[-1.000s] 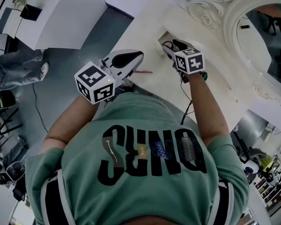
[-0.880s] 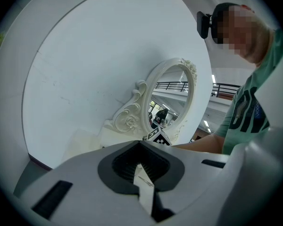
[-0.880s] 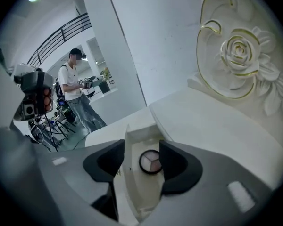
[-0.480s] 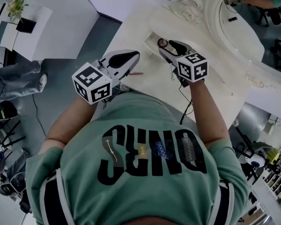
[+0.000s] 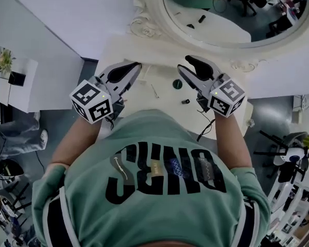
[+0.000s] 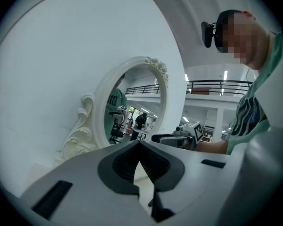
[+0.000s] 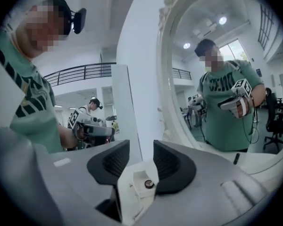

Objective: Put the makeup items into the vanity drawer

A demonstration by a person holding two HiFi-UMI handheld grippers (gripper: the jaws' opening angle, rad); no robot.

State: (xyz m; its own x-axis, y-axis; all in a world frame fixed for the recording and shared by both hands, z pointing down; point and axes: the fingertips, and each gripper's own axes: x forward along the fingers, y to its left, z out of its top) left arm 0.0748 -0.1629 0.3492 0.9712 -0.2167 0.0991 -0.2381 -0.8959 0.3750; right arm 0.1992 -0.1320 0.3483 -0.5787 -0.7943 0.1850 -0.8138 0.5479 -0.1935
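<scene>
Head view: your left gripper (image 5: 136, 68) and right gripper (image 5: 183, 63) hang over the table (image 5: 162, 60); a slim pencil (image 5: 154, 91) lies loose there, so you're between items, I'd judge. Left gripper view: fingers pressed together, empty. Right gripper view: fingers apart, just been closing, nothing between them. Next, reach down for the pencil.

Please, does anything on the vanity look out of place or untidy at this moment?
Only slightly. A thin stick, a round dark item and a small dark piece lie loose and apart from one another on the white vanity top, in no order. Nothing looks spilled or broken.
</scene>
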